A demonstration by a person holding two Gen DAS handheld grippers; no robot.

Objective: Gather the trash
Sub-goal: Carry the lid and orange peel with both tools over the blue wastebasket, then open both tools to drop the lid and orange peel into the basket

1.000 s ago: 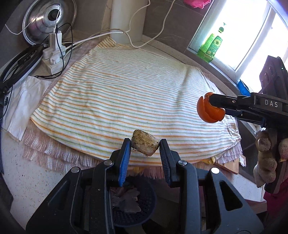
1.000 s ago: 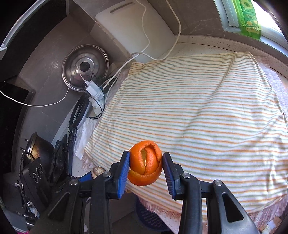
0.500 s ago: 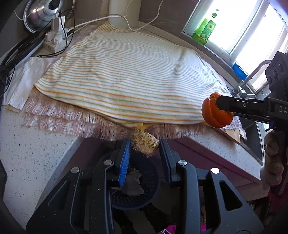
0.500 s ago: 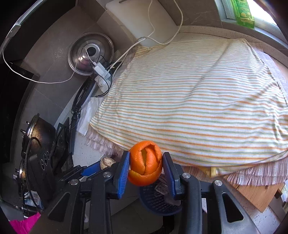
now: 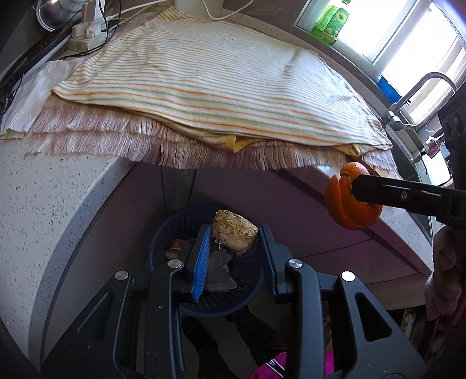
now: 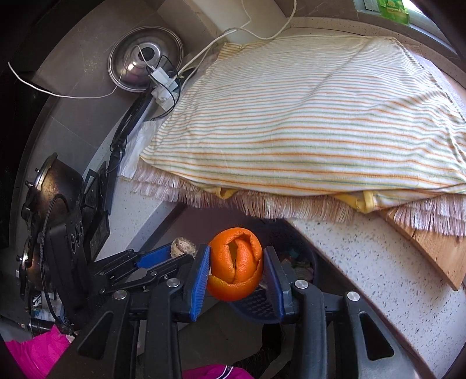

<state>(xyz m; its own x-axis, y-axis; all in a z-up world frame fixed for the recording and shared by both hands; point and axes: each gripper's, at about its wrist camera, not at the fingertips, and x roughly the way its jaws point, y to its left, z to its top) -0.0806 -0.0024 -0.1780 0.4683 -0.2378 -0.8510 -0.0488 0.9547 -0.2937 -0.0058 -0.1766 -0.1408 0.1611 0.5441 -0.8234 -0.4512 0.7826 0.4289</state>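
Orange peel (image 6: 235,263) pinched in right tool (image 6: 236,271), brown scrap (image 5: 234,234) in left tool (image 5: 235,253); both now lowered over basket (image 5: 174,230).

The basket (image 5: 174,230) was partly covered by the left gripper (image 5: 234,237), so its contents could not be identified. In the right view the brown lump (image 6: 183,246) showed only its tip. The green bottle (image 6: 393,7) was cut by the top edge.
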